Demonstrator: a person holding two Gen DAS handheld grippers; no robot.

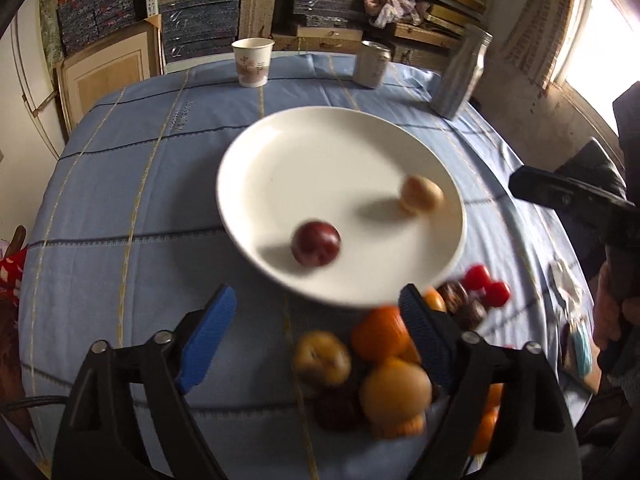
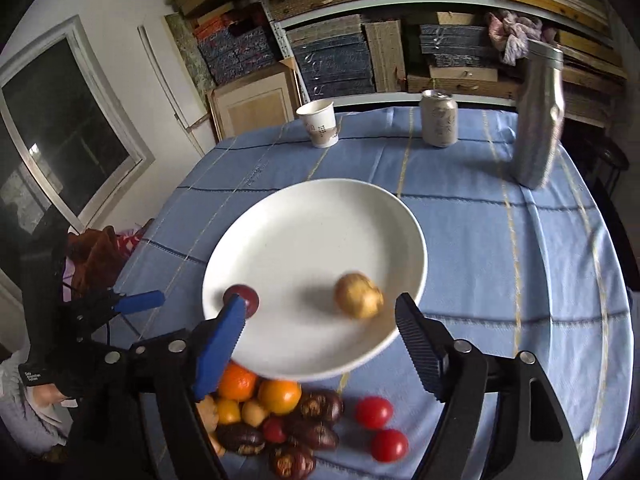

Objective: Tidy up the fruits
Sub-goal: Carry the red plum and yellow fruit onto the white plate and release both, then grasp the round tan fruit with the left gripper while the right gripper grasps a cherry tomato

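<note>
**Two fruits on the plate, both grippers empty**

We find the white plate (image 2: 280, 240) on the blue tablecloth (image 2: 500, 260) holding a dark red fruit (image 1: 316, 244) near its front rim and a tan fruit (image 1: 420, 194) to the right of it. The left gripper (image 1: 320, 312) and right gripper (image 2: 320, 320) both stand wide, nothing between their jaws. The remaining fruit pile (image 2: 276, 420) lies just in front of the plate. Behind the plate stand a paper cup (image 2: 320, 124), a can (image 2: 439, 118) and a silver bottle (image 2: 538, 120).
</note>
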